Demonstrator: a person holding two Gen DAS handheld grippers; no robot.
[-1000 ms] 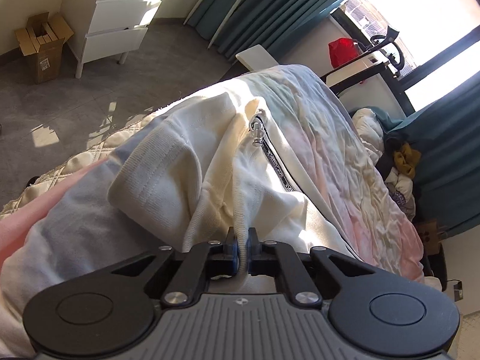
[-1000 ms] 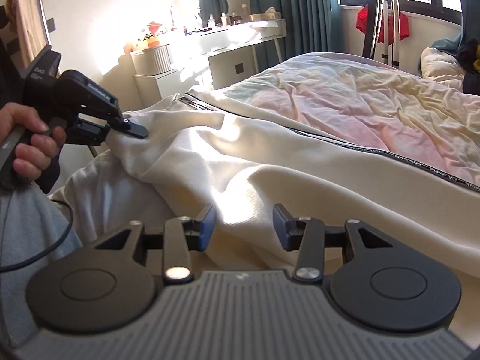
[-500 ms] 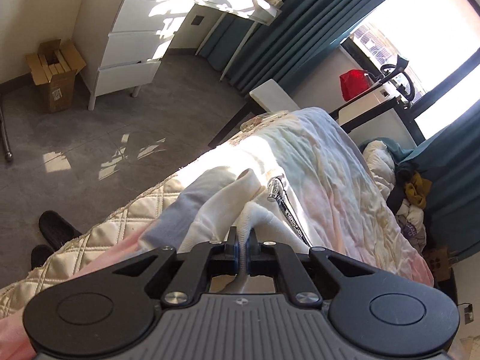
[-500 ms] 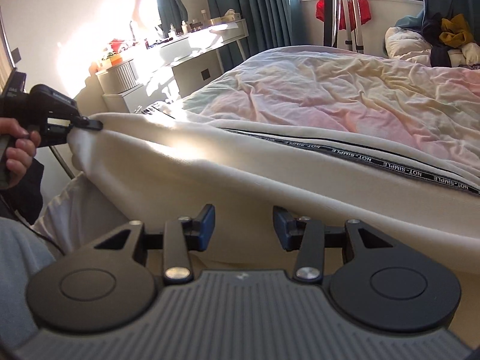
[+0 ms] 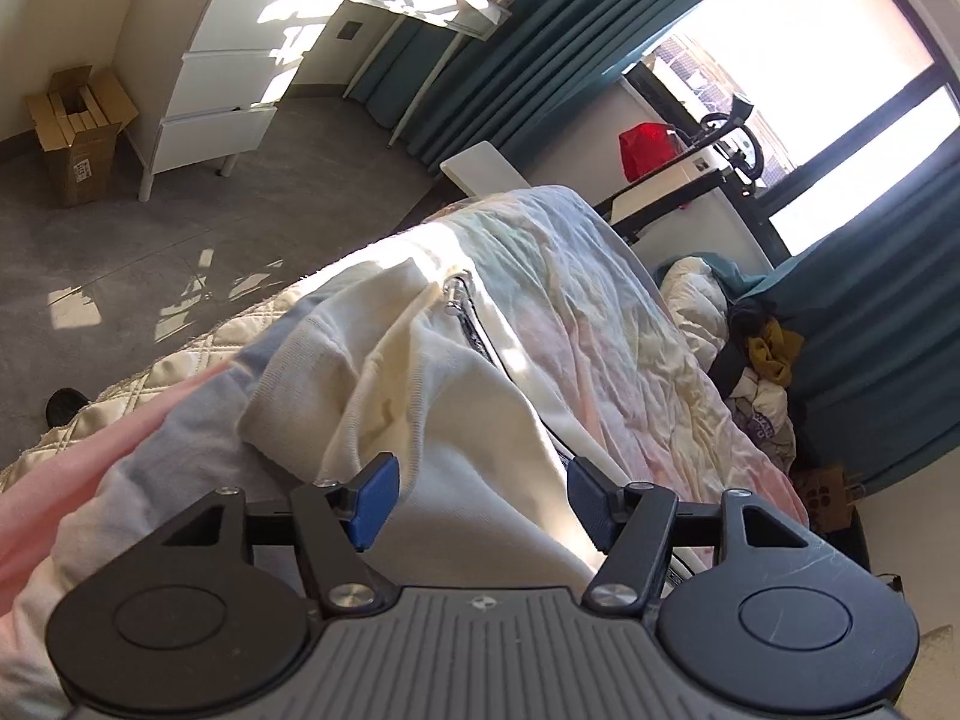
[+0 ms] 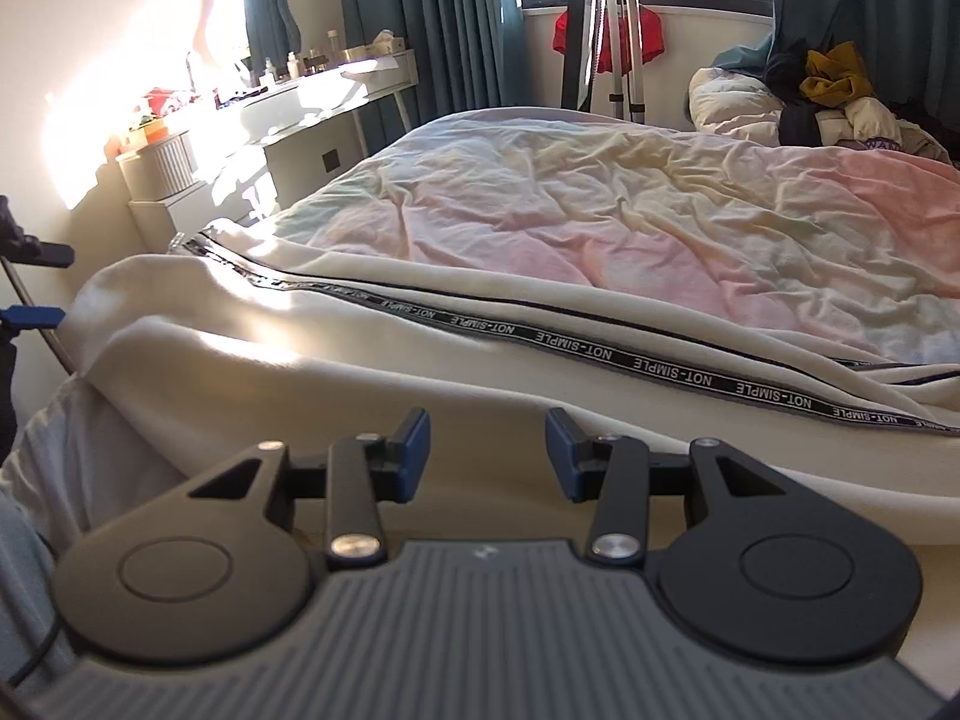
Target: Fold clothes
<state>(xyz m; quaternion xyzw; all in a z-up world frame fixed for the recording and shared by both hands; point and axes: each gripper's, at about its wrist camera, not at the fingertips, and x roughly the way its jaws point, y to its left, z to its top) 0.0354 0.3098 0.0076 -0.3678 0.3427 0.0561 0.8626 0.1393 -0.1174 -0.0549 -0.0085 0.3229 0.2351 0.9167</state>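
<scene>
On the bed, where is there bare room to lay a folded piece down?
Free: the wrinkled bedspread between the cream jacket and the clothes heap by the curtains. Crowded: the near edge, where the jacket sprawls under both open hand-held grippers.

Bright daylight, strong fisheye curvature at edges.
Overexposed window (image 5: 798, 78) and wall glare (image 6: 120, 60); sunlit patches on floor (image 5: 120, 276) and bedding (image 6: 600, 222); hard shadows, foreground slightly soft.
</scene>
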